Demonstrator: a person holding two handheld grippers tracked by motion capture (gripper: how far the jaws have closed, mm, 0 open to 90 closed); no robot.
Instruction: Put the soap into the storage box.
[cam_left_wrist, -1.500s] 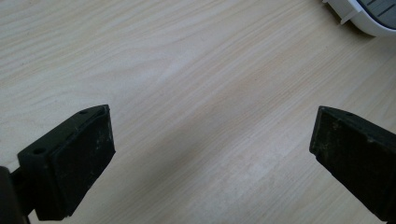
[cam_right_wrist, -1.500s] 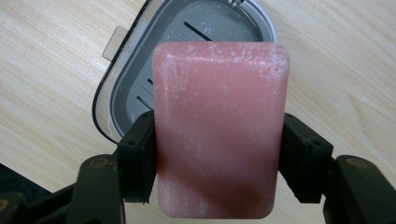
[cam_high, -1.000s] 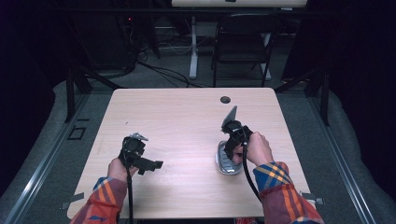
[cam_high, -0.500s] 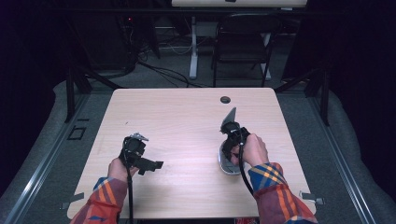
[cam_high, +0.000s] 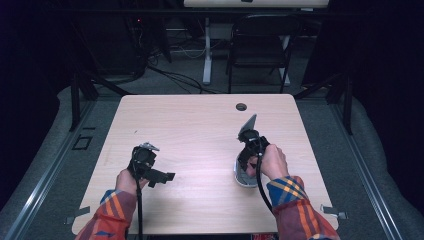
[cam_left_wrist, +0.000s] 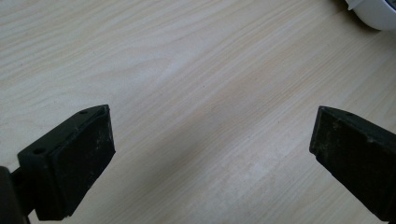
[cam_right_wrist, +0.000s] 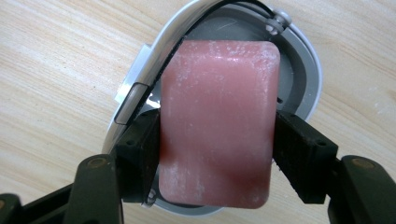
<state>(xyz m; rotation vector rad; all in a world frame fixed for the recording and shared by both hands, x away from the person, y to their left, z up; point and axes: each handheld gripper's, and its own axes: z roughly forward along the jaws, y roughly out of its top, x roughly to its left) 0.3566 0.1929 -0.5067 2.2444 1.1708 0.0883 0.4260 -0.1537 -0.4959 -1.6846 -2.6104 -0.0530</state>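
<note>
A pink bar of soap (cam_right_wrist: 217, 123) is clamped between the jaws of my right gripper (cam_right_wrist: 217, 154), which is shut on it. It hangs just above a round grey-and-white soap case (cam_right_wrist: 306, 79) lying open on the wooden table. From above, the right gripper (cam_high: 246, 161) points straight down over that case (cam_high: 242, 176) at the table's right. My left gripper (cam_high: 161, 177) rests low at the front left, its jaws wide open over bare wood (cam_left_wrist: 205, 140) with nothing between them. A white edge of the case (cam_left_wrist: 373, 11) peeks into the left gripper view's top right corner.
The wooden table (cam_high: 200, 125) has a dark round cable hole (cam_high: 241, 106) near its far edge. Behind the table stand a black chair (cam_high: 260, 50) and a white desk leg (cam_high: 206, 50), with cables on the floor.
The right gripper has drifted slightly toward the person over the case, still holding the soap. The left gripper has not moved.
</note>
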